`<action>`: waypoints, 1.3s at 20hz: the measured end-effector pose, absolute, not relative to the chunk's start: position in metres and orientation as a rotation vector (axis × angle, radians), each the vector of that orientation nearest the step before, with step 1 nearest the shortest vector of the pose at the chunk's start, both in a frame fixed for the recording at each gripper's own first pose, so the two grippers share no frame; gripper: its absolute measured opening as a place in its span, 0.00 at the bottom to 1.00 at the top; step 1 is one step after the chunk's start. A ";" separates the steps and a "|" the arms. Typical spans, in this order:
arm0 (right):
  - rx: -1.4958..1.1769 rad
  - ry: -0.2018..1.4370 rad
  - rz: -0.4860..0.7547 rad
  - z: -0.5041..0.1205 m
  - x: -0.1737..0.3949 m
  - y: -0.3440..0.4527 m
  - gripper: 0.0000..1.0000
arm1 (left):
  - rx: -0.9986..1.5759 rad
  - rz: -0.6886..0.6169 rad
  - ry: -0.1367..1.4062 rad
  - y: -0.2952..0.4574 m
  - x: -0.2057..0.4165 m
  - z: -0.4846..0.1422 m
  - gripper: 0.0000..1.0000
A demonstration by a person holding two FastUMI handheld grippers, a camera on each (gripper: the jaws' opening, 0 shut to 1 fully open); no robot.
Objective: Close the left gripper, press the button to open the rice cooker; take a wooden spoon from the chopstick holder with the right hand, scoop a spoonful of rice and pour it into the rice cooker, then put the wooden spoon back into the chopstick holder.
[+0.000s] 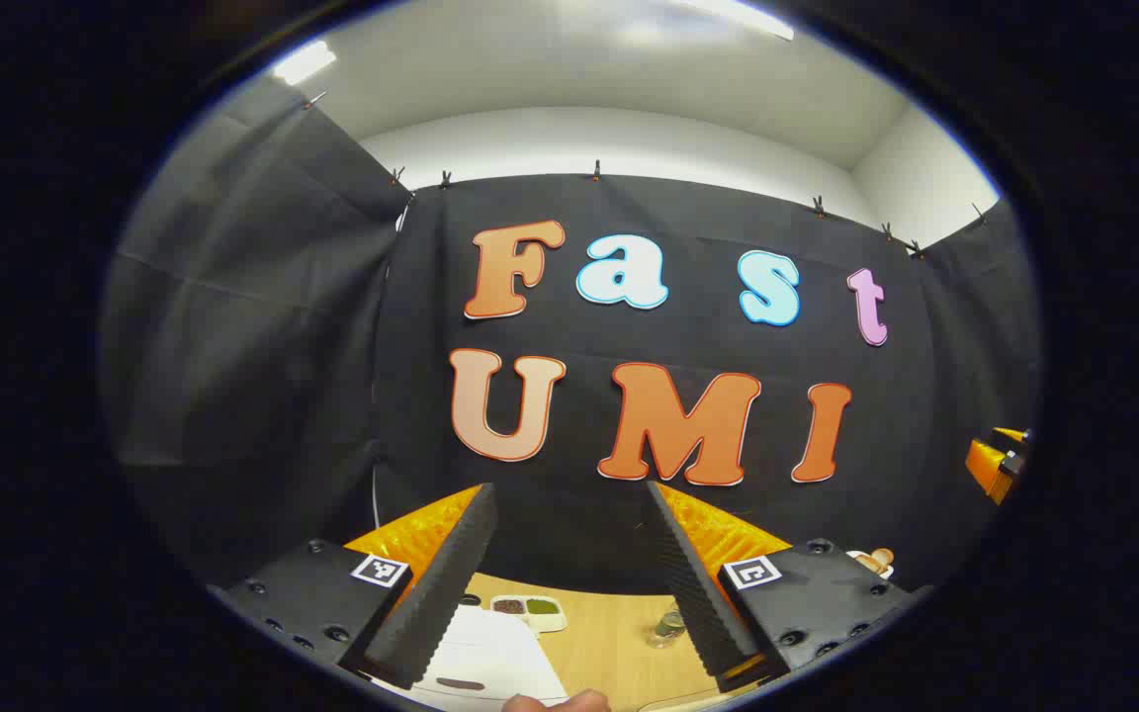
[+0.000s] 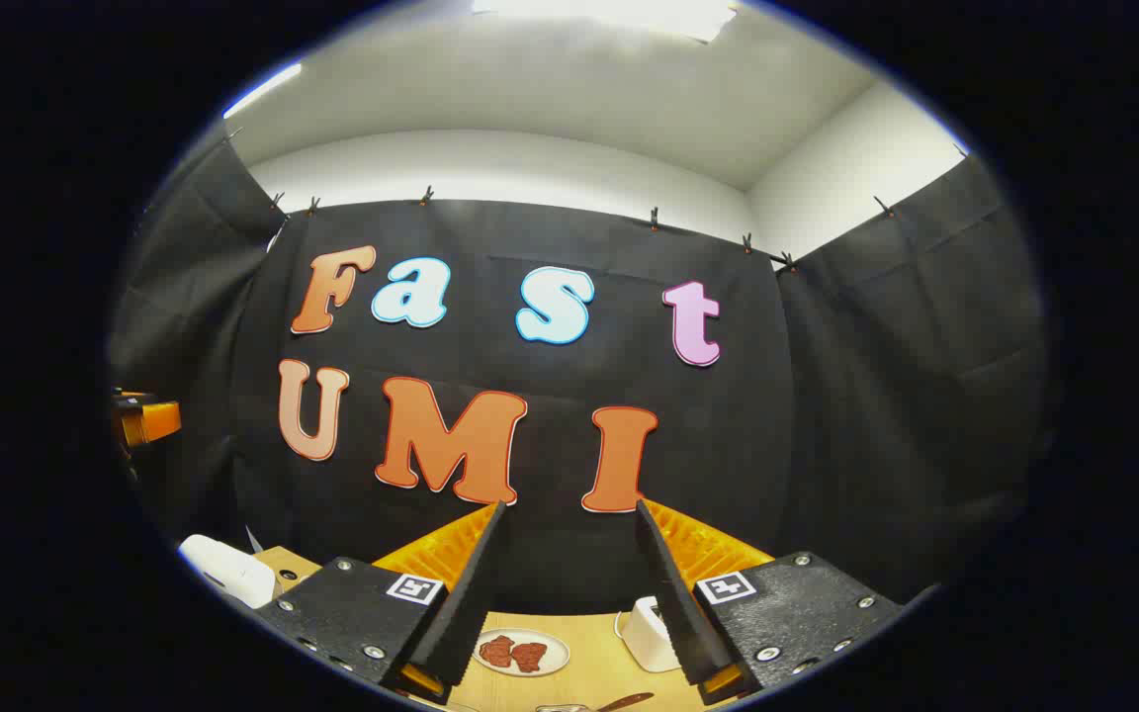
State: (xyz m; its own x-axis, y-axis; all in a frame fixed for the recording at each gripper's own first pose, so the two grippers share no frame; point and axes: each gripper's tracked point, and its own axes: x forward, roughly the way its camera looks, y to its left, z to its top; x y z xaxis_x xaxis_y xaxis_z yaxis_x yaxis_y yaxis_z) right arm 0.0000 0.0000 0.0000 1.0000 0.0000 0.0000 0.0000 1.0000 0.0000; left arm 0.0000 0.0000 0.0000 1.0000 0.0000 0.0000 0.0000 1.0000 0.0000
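**Start pose: both grippers wide, nothing pressed yet**

Step in hand, as I read it: shut the left gripper [image 1: 569, 494], then drop it onto the cooker's button. Its jaws stand wide apart with nothing between them, so close first. Shut fingers make one blunt tip; open ones would straddle the button or slip off it.

- The white body low under the left gripper's fingers is probably the cooker [image 1: 490, 648]. It's cut off by the edge and I can't pick out the button, so tilt down and find it before pressing.
- Press straight down along the finger axis, no sideways push (a light cooker will likely skate on the counter [image 1: 609, 638]).
- Right gripper [image 2: 569, 509] is also wide and empty. Leave it that way for the spoon.
- Can't identify the chopstick holder for sure. A wooden handle [image 2: 624, 702] pokes in at the bottom of the right gripper view, maybe the spoon.

Pose: both grippers are held high and roughly level, aimed at the back wall, with the counter low in each view. A fingertip [image 1: 560, 702] shows at the bottom edge of the left gripper view. The other gripper sits at the side edge of each view, so the two are well apart. Both need to pitch down before any contact.
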 end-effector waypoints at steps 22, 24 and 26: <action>0.012 0.035 0.018 -0.019 0.019 -0.025 0.94 | 0.193 0.129 0.021 0.018 0.001 0.016 0.92; 0.012 0.039 0.008 -0.020 0.021 -0.026 0.94 | 0.198 0.156 0.028 0.026 0.004 0.015 0.62; 0.010 0.045 -0.001 -0.021 0.021 -0.027 0.94 | 0.201 0.161 0.051 0.032 0.010 0.011 0.35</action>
State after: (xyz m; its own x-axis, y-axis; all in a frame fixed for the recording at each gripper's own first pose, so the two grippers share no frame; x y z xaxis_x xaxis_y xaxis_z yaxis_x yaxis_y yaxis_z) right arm 0.0213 -0.0273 -0.0215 0.9990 -0.0008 -0.0450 0.0013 0.9999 0.0102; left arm 0.0102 0.0319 0.0109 0.9858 0.1643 -0.0347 -0.1540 0.9671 0.2026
